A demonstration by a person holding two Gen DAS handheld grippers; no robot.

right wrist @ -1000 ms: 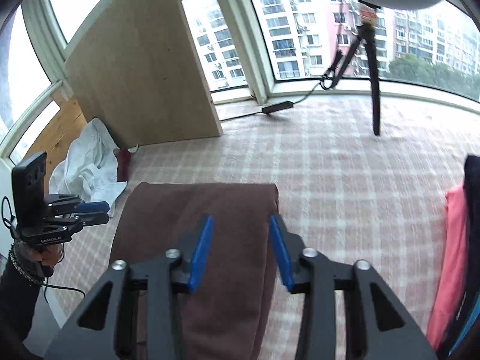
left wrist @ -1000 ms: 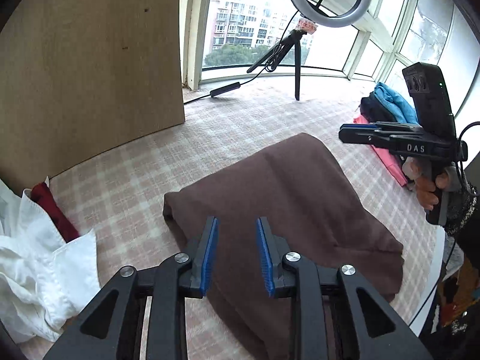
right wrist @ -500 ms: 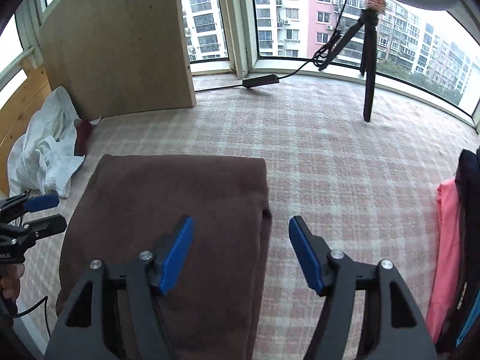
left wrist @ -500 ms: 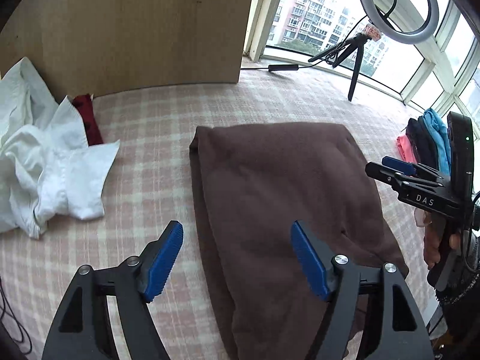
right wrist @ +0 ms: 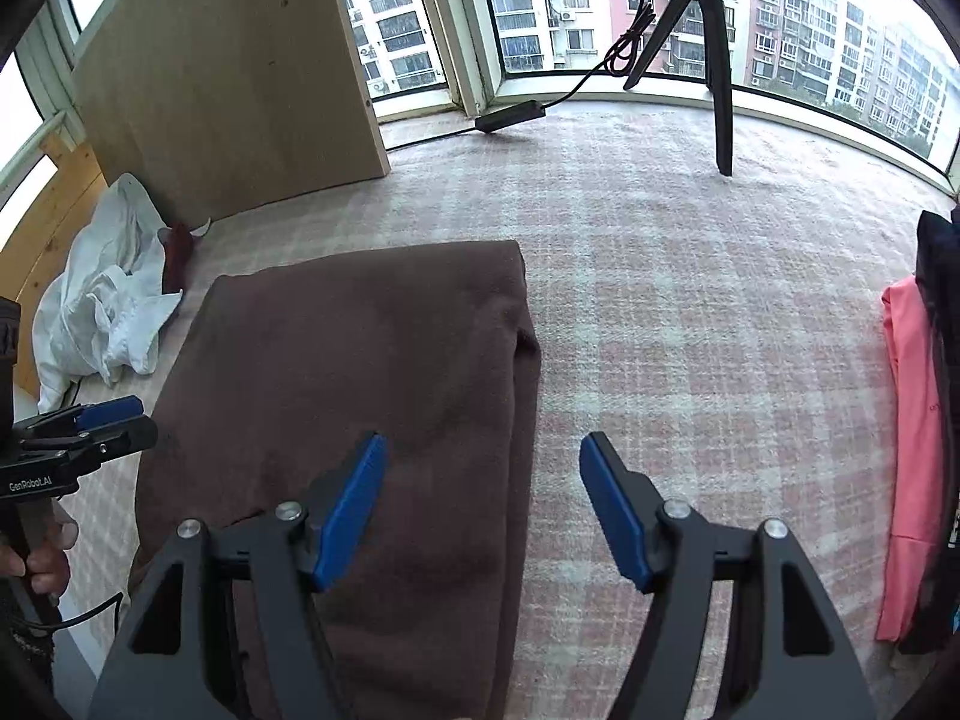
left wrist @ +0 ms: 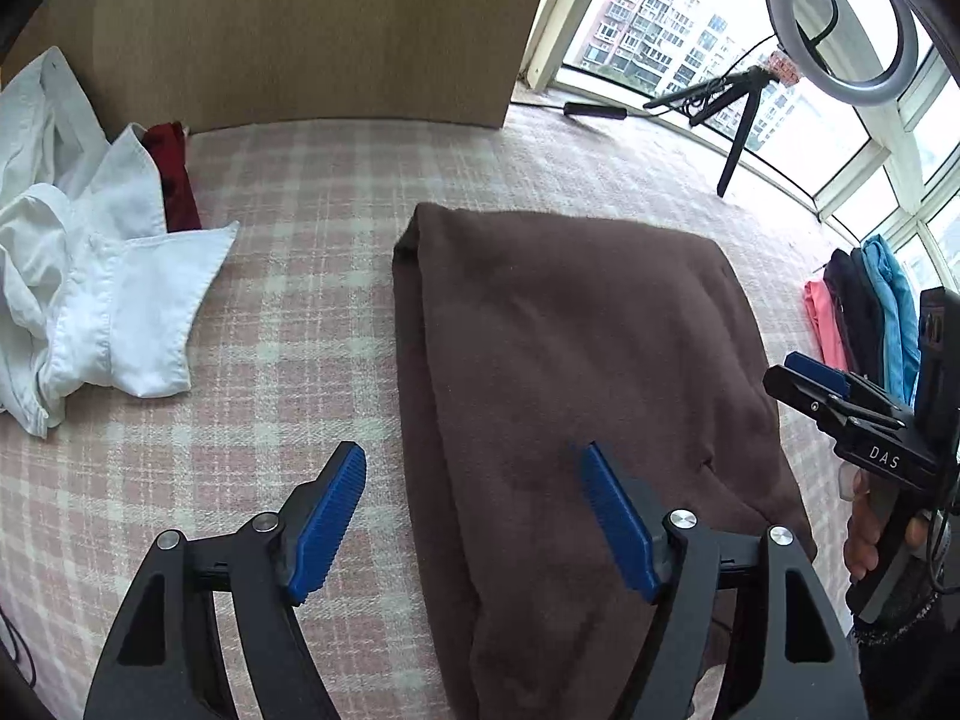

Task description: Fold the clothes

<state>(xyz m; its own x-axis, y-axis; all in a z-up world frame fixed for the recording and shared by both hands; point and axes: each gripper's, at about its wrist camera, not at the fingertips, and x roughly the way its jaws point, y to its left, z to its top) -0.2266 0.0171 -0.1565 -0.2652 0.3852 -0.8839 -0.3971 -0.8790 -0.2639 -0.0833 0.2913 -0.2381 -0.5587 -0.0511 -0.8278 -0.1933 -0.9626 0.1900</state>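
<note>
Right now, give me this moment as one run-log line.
task: fold clothes | brown garment: folded, flat | left gripper: open, straddling its edge | right gripper: jaws opening over other edge, nothing gripped

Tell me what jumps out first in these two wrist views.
The folded brown garment fills the middle of the pink checked surface. The left gripper straddles its left edge, open; the right gripper straddles its right edge, jaws opening, gripping nothing. A crumpled white shirt lies by the wooden board; a ring light stands at the window.

Left tongs [left wrist: 474, 516] gape over brown garment's [left wrist: 576, 360] edge — nothing gripped.
</note>
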